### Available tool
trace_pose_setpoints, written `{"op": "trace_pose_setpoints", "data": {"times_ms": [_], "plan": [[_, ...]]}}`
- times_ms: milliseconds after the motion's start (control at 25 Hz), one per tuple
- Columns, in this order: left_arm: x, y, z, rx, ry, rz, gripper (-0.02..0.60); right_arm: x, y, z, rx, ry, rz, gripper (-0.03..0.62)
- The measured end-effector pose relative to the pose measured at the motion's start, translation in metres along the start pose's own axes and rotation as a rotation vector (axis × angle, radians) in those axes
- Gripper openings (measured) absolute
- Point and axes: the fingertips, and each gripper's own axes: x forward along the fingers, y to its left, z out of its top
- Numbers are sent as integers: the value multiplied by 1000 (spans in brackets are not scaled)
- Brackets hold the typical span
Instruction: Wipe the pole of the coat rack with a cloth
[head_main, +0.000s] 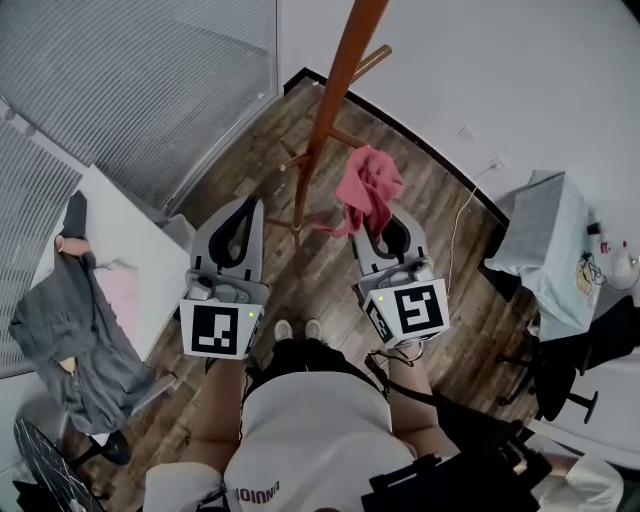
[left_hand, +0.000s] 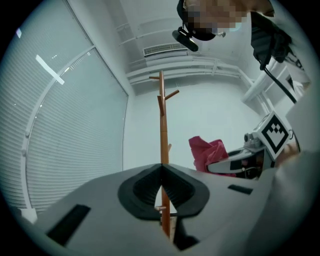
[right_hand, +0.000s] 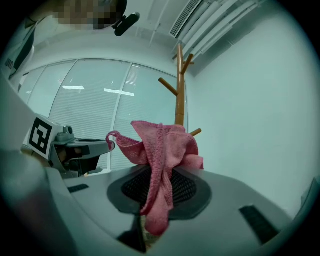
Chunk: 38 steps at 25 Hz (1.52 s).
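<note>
Wood floor (head_main: 240, 150), coat rack pole (head_main: 322, 110) standing between my claws.
My right gripper (right_hand: 160, 172) pinches the pink cloth (right_hand: 162, 142) near the pole; left gripper (left_hand: 161, 170) closed on nothing.

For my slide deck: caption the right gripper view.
Right gripper clamps a crumpled pink cloth before the orange-brown wooden coat rack pole.
</note>
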Motion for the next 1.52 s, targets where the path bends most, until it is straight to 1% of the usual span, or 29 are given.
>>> {"op": "trace_pose_setpoints", "data": {"times_ms": [160,280,360,440,560,760,1040,1240,1520], "plan": [[10,-1,-15,-25,23,-19,14,14,1,-18,2,36,10,97],[17,-2,-28,-28,41,-29,14,26,-3,-35,-2,70,7,97],[23,0,-37,-34,41,-29,14,36,-8,-44,-5,83,1,97],[26,4,-45,-57,38,-23,14,44,-10,-55,-8,97,-4,97],[27,6,-58,-78,60,-18,14,51,-13,-73,0,122,-10,97],[43,4,-67,-94,49,-16,14,67,-33,-79,-19,116,-25,97],[51,9,-81,-101,64,0,14,86,-41,-83,-45,104,-41,97],[53,9,-96,-98,97,-20,14,93,-43,-91,-40,116,-42,97],[57,14,-119,-97,141,-26,14,99,-48,-104,-51,139,-49,97]]}}
